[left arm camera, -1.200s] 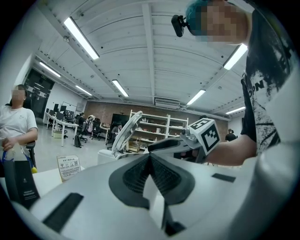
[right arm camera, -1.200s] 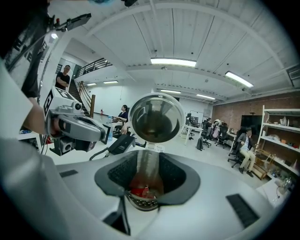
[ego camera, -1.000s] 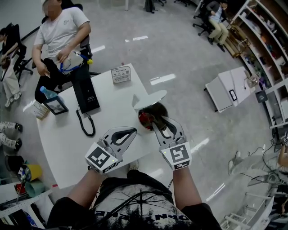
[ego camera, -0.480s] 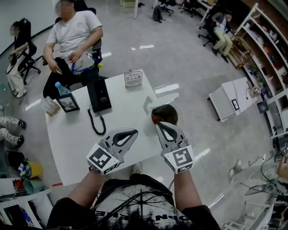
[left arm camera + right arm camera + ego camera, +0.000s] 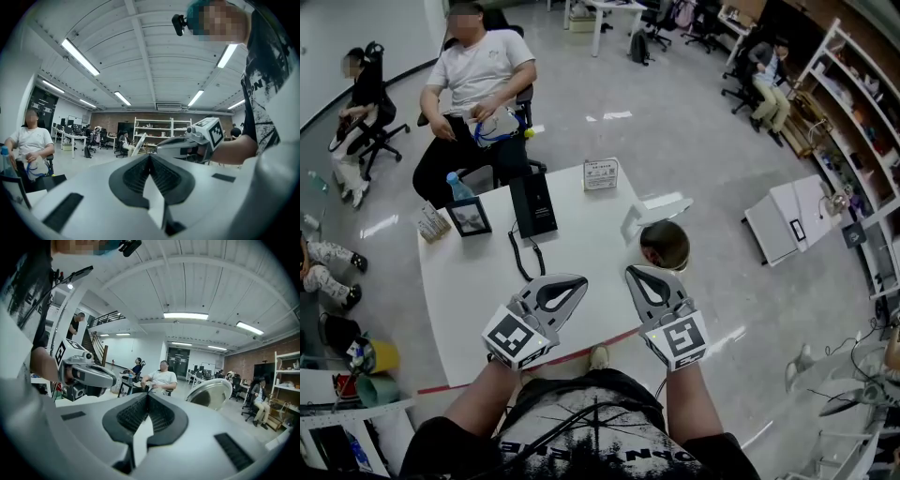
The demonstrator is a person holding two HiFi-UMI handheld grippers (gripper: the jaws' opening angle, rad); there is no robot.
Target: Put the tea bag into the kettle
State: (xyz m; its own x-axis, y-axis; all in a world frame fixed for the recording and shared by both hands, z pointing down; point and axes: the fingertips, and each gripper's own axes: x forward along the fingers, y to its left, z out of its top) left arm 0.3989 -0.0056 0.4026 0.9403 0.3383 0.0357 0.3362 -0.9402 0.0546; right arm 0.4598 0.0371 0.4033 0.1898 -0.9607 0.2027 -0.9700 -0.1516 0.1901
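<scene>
Office floor surrounds the white worktop (image 5: 478,281). The right claw (image 5: 639,276), lately over the kettle (image 5: 664,246) with its jaws parted, has been drawn back and is now shut on nothing. The kettle stands just ahead of it, lid up. The left claw (image 5: 570,283) is likewise shut and empty. No tea bag is seen; it is judged to have been dropped inside, and the task done.

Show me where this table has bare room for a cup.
Bare: the table's near left, below the photo frame and left of the phone cord; also the middle, between phone and kettle. Crowded: the far left corner by the bottle.
</scene>
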